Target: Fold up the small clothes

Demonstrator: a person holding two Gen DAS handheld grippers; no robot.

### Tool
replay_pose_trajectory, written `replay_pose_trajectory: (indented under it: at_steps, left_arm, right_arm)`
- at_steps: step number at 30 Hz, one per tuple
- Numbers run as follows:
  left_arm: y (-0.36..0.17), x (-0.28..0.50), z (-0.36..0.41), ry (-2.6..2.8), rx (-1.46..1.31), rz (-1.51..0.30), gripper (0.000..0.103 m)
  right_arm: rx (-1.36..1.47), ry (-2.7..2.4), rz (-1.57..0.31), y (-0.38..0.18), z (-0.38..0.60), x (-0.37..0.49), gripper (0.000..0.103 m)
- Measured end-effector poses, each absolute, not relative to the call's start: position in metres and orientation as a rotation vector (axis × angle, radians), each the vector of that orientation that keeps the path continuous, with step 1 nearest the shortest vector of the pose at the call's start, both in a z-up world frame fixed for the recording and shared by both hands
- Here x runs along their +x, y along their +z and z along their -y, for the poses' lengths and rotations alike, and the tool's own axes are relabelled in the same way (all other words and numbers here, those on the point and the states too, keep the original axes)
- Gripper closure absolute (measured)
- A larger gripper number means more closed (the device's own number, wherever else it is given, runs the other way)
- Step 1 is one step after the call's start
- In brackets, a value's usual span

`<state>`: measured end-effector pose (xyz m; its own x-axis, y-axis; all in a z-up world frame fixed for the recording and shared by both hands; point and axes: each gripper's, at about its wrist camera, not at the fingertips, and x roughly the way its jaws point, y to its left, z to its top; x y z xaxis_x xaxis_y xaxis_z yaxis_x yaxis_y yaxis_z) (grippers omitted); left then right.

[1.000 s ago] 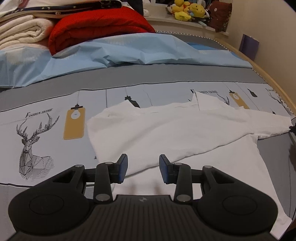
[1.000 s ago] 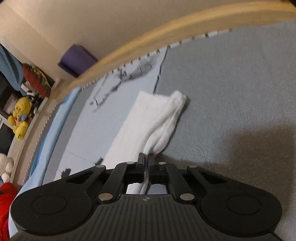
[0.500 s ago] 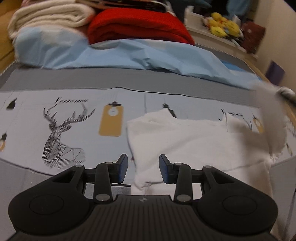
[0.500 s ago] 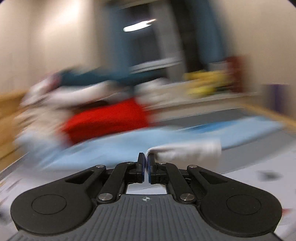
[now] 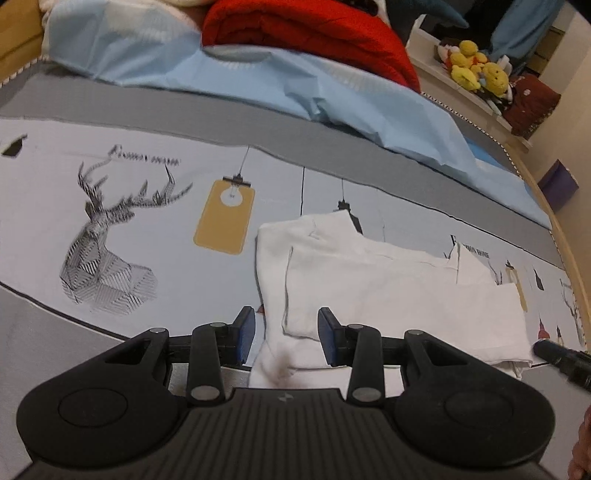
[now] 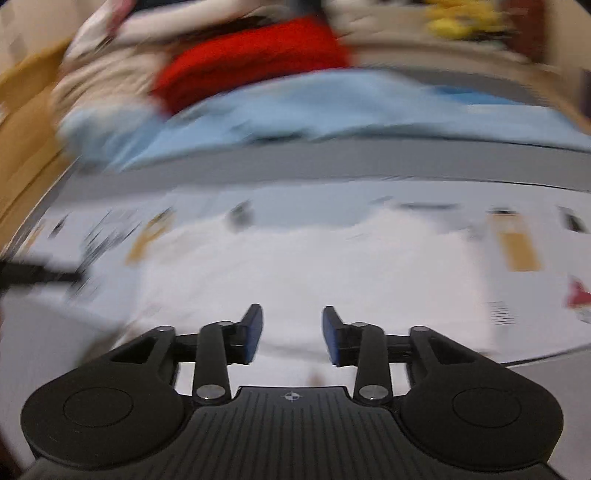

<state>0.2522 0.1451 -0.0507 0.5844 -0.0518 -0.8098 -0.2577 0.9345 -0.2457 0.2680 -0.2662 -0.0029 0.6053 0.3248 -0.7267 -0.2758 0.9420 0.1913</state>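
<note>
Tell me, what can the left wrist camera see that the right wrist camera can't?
Only the left wrist view shows the deer print, the purple box and the white garment's folded layers, sharply. Only the right wrist view shows the right gripper from behind, open above blurred white cloth; its jaws have just been opening. Both show the red blanket, blue sheet, yellow plush toys, and open jaws on the left gripper too.

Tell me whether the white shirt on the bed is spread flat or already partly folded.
Partly folded. On the white shirt one layer lies doubled over the body, its edge showing as a step near the left side. Neither gripper holds it.
</note>
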Motion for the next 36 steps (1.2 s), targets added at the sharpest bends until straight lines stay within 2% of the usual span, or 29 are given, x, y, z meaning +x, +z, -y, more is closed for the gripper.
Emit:
replay_pose_trajectory:
  at_steps: [8,19,20,21,22,24,27,31,36]
  left_arm:
    - [-0.085,0.282,-0.13,0.102,-0.343,-0.973,0.062]
    - [-0.138,0.313,-0.118,0.121,-0.289,-1.062,0.063]
    - [-0.14,0.313,-0.118,0.113,-0.283,-1.063,0.065]
    - [-0.14,0.313,-0.117,0.101,-0.279,-1.063,0.08]
    - [-0.138,0.313,-0.116,0.095,-0.267,-1.066,0.09]
    - [-0.133,0.312,-0.115,0.094,-0.23,-1.059,0.097]
    - [-0.114,0.306,-0.119,0.077,-0.254,-1.02,0.103]
    - [-0.09,0.298,-0.125,0.069,-0.261,-1.003,0.103]
    - [-0.1,0.296,-0.13,0.097,-0.253,-1.12,0.102]
  right_arm:
    - [0.242,-0.014,-0.95,-0.074,0.377,0.313,0.062]
    - [0.299,-0.023,-0.983,-0.091,0.376,0.329,0.059]
    - [0.294,-0.023,-0.984,-0.091,0.375,0.329,0.059]
    - [0.292,-0.023,-0.984,-0.091,0.375,0.33,0.059]
    - [0.292,-0.022,-0.985,-0.091,0.375,0.33,0.059]
    - [0.291,-0.023,-0.984,-0.091,0.375,0.33,0.059]
    - [0.289,-0.026,-0.982,-0.091,0.374,0.331,0.059]
    - [0.289,-0.024,-0.979,-0.09,0.373,0.331,0.059]
    - [0.286,-0.009,-1.001,-0.093,0.374,0.332,0.058]
